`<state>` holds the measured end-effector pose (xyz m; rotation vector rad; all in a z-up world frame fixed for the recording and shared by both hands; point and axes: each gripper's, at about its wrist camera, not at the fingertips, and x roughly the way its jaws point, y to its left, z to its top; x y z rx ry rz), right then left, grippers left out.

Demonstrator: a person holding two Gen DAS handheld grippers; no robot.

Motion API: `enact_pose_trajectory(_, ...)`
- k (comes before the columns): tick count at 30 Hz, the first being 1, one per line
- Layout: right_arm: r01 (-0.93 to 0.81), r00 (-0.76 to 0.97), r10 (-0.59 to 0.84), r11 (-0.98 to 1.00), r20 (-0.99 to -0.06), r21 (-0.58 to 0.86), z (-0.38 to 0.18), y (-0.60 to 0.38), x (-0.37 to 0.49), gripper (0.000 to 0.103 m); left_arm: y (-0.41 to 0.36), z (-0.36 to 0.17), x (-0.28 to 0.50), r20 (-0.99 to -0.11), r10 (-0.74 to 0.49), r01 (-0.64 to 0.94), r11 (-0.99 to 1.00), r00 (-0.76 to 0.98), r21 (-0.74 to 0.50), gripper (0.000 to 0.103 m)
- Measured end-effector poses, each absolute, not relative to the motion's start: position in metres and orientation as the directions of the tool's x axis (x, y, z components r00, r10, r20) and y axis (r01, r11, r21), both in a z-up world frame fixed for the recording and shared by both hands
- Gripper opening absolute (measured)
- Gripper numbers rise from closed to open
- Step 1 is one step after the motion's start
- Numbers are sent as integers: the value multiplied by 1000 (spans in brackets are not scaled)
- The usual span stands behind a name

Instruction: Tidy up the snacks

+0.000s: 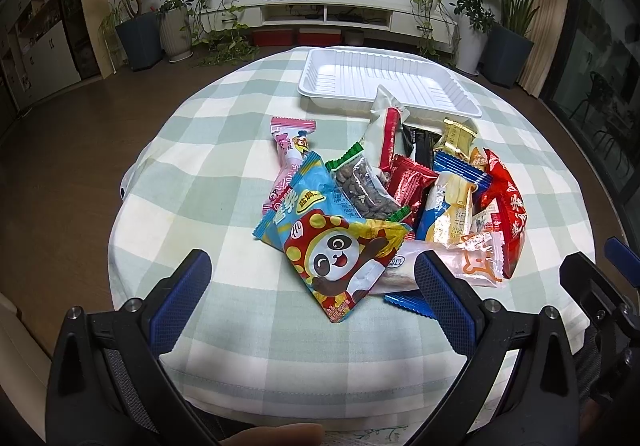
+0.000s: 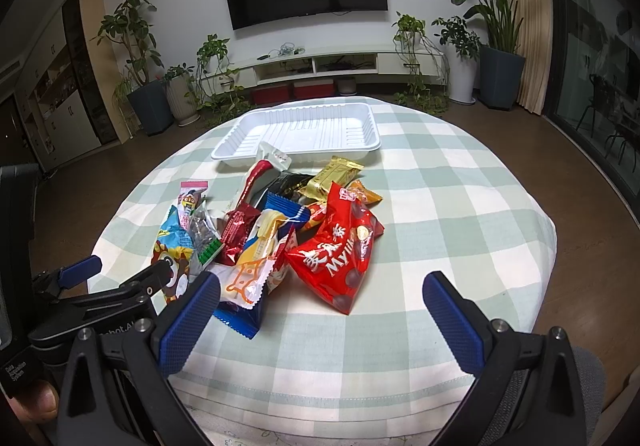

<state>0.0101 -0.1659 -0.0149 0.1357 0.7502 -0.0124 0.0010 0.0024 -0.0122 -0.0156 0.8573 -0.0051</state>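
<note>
Both claws, left [image 1: 312, 278] & right [image 2: 320, 300], released before snack pile; best pinch panda packet [image 1: 344, 258] w/ left, probably topmost, then white tray [image 1: 320, 63].

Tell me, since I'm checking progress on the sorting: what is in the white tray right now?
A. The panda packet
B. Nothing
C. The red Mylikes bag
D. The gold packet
B: the white tray is bare inside, and the snacks lie piled on the tablecloth before it.
</note>
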Motion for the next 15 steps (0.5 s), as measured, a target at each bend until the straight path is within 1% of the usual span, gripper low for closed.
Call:
enact_pose_trajectory(9, 59, 731, 39, 991, -681, 120, -11, -168, 11, 103, 4, -15, 3, -763, -19, -2, 1000, 646, -27, 103)
enact_pose_trajectory(13, 63, 733, 41, 990, -678, 128, -16, -166, 9, 103, 14, -18, 5, -768, -96, 21, 994, 633, -107, 103)
enact_pose_trajectory(15, 67, 735, 41, 989, -676, 133, -19, -165, 7, 103, 20, -22, 5, -761, -177, 64, 982, 624, -176, 103)
